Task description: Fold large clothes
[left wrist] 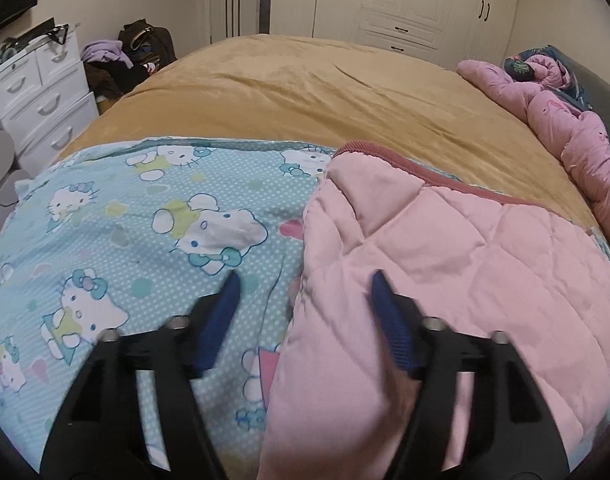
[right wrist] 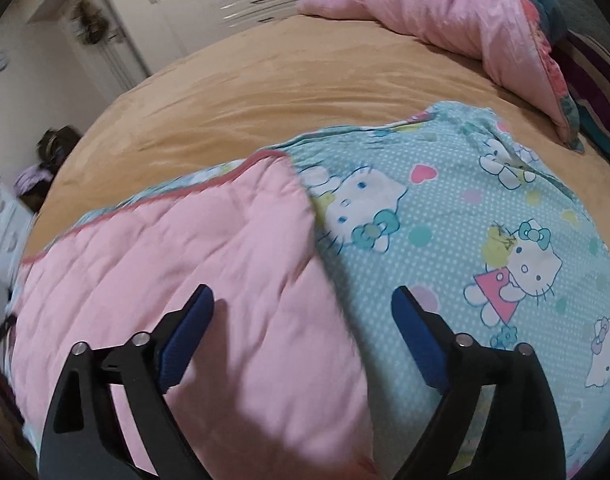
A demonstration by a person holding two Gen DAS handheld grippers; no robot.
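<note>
Our left gripper (left wrist: 305, 280) and right gripper (right wrist: 303, 294) both stand wide apart and hold nothing. The soft quilt, blue with white cartoon cats on one side (left wrist: 145, 216) and puffy pink on the other (left wrist: 445, 264), lies on the big tan bed cover (left wrist: 305, 92), with its pink side folded over the blue. The loose pink flap could slide back open, because nothing pins it down. Only the left view shows the white plastic drawers (left wrist: 37, 92). Only the right view shows how far the blue side (right wrist: 465, 216) spreads toward the crumpled pink blanket (right wrist: 445, 12).
</note>
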